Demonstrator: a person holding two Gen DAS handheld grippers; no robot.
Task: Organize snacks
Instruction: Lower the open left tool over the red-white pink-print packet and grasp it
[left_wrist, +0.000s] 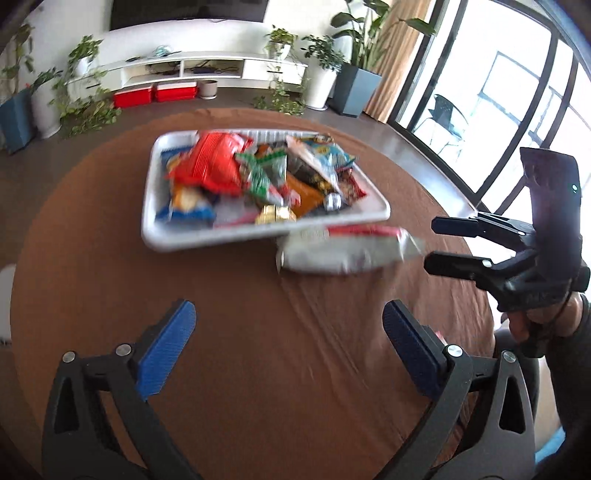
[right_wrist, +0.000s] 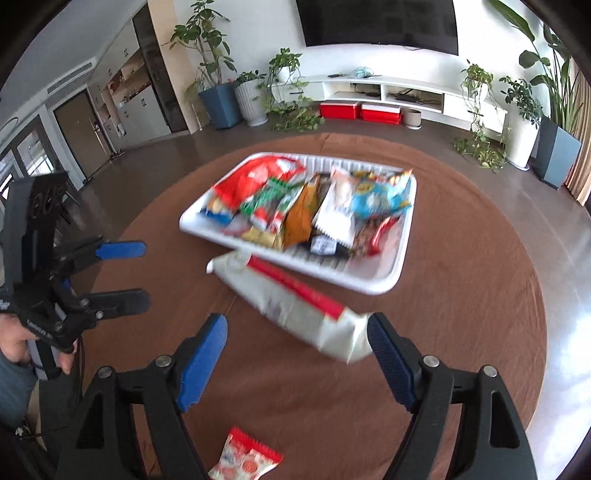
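Snacks: most are already heaped in the white tray (right_wrist: 384, 284) near the middle of the round brown table (right_wrist: 461, 332). Two remain outside it, as far as both views show.

Left to right, right wrist view: my left gripper (right_wrist: 142, 271) hangs off the table's left side, jaws apart, nothing between them. Next, my right gripper (right_wrist: 297, 345) sits low and central, jaws spread wide, empty. The long white bag with a red stripe (right_wrist: 295, 302) lies flat on the cloth between the tray and me; its far end touches or tucks against the tray's near rim, its near end lies just beside my right-hand finger (right_wrist: 388, 354), whether touching I cannot tell. Below, near the frame's bottom edge, a small red-and-white packet (right_wrist: 245, 458) lies alone on the cloth.

Progress, judged: tray loading is largely done; left are the long bag and the small packet.

Orientation of the long bag: long axis runs diagonally, from far-left at the tray rim to near-right at my jaws. Left wrist view shows the same bag (left_wrist: 347, 249) lying crosswise along the tray's near edge, though blurred
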